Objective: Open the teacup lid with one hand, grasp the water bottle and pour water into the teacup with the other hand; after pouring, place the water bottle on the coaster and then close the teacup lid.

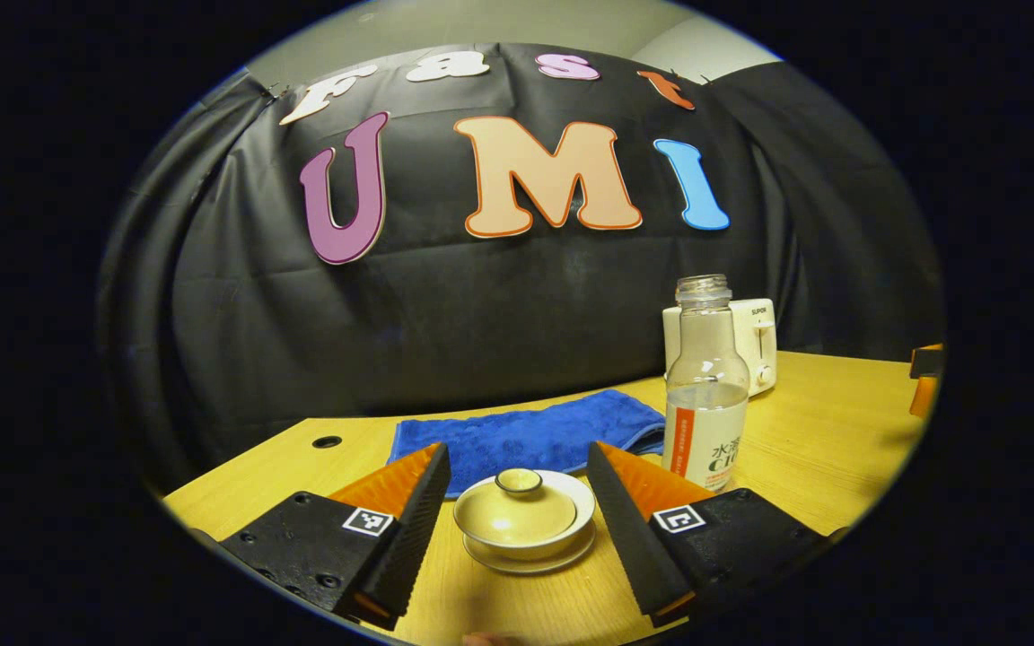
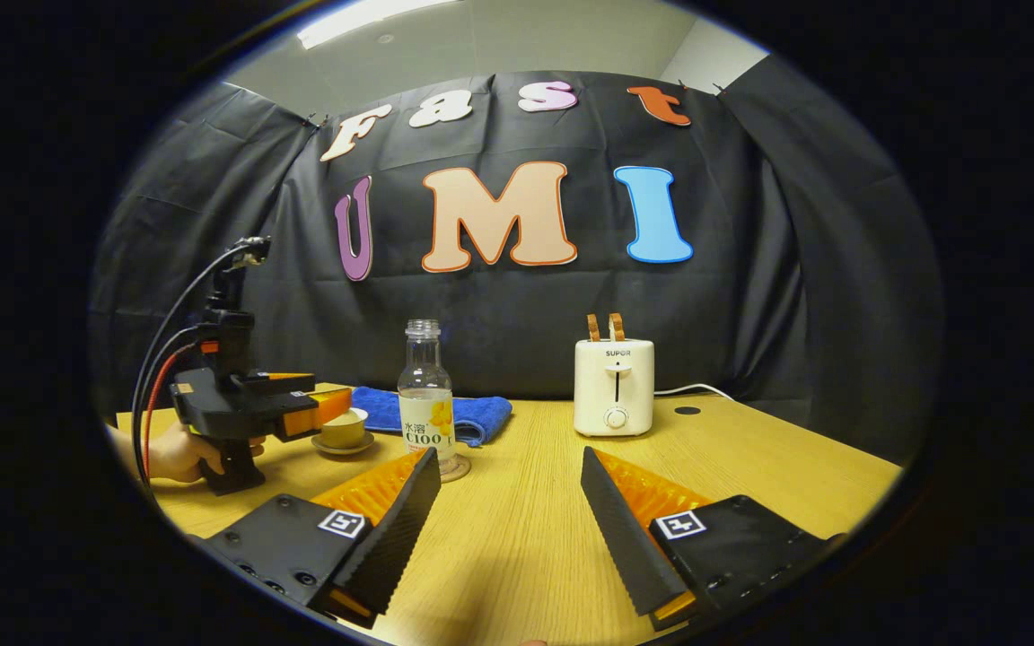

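The left claw [image 1: 517, 516] stands wide open with the teacup [image 1: 524, 520] between its fingers, touching nothing. To lift well, I'd close on the small knob of the lid [image 1: 518, 482], squarely, and raise it straight up. The teacup is pale, lidded, on a matching saucer. The water bottle [image 1: 705, 386], clear, uncapped and partly filled, stands just right of the teacup, on the coaster [image 2: 454, 470]. The right claw [image 2: 510, 511] is also released, hovering over the surface [image 2: 526, 502] well short of the bottle
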A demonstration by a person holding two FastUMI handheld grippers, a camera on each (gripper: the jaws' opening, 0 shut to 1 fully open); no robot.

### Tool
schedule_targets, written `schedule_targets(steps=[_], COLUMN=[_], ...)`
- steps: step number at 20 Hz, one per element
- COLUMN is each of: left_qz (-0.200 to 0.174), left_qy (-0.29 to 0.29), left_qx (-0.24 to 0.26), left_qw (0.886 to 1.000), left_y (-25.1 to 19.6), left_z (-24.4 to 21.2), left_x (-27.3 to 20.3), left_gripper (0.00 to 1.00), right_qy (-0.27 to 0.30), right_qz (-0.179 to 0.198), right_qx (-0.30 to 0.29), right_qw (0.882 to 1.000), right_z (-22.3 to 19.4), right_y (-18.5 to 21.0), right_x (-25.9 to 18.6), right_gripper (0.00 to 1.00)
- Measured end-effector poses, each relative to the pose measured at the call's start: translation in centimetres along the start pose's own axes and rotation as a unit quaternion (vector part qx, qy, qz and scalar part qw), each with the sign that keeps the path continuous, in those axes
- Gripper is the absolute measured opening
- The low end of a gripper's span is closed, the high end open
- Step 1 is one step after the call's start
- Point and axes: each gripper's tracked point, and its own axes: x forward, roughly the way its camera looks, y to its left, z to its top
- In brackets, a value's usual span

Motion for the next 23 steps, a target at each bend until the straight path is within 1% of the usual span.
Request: schedule_targets(steps=[1, 3, 4, 5, 6, 7, 11, 13, 15, 19, 20, 22, 23], left_qz=[0.0, 0.004, 0.005, 0.008, 0.012, 0.016, 0.02, 0.011, 0.005, 0.023, 0.02, 0.014, 0.015], left_qy=[-0.001, -0.005, -0.007, -0.011, -0.009, -0.009, -0.01, -0.012, -0.011, -0.011, -0.011, -0.01, -0.009], left_qx=[-0.004, -0.023, -0.039, -0.055, -0.054, -0.054, -0.055, -0.053, -0.053, -0.053, -0.052, -0.052, -0.052], left_qw=[1.0, 1.0, 0.999, 0.998, 0.998, 0.998, 0.998, 0.998, 0.998, 0.998, 0.998, 0.998, 0.998], left_y=[-0.2, -0.3, -0.3, -0.2, -0.2, 0.0, -0.8, -2.1, -2.9, -2.9, -3.1, -3.5, -3.3], left_z=[-0.1, 0.0, 0.1, 0.1, 0.3, 0.1, 0.2, 0.4, 0.5, 0.6, 0.6, 0.5, 0.5], left_x=[-0.8, -3.1, -4.3, -5.4, -6.5, -7.8, -11.6, -13.2, -14.5, -16.4, -16.6, -16.7, -16.7], left_gripper=[0.93, 0.94, 1.0, 0.96, 0.96, 0.96, 0.96, 0.96, 0.96, 0.96, 0.96, 0.96, 0.97], right_qy=[0.0, 0.0, 0.0, 0.0, -0.001, 0.0, -0.001, -0.001, -0.001, -0.002, -0.001, -0.002, -0.002], right_qz=[0.0, 0.0, -0.001, -0.003, -0.005, -0.006, -0.009, -0.01, -0.01, -0.014, -0.009, -0.004, -0.005], right_qx=[0.0, 0.0, 0.0, 0.0, 0.0, -0.001, -0.001, -0.001, -0.001, -0.001, 0.0, 0.0, 0.0], right_qw=[1.0, 1.0, 1.0, 1.0, 1.0, 1.0, 1.0, 1.0, 1.0, 1.0, 1.0, 1.0, 1.0], right_z=[0.0, 0.1, 0.0, 0.0, 0.0, 0.0, 0.0, 0.0, 0.0, 0.1, 0.1, 0.1, 0.1], right_y=[0.0, 0.0, 0.0, -0.1, -0.2, -0.2, -0.1, 0.0, 0.1, 0.2, 0.5, 0.8, 0.7], right_x=[0.0, 0.1, 0.1, 0.1, 0.0, -0.1, -0.4, -0.8, -1.1, -2.2, -2.6, -3.1, -3.2], right_gripper=[0.96, 0.98, 0.99, 1.0, 1.0, 0.96, 0.96, 0.96, 0.96, 0.96, 1.0, 0.96, 0.96])
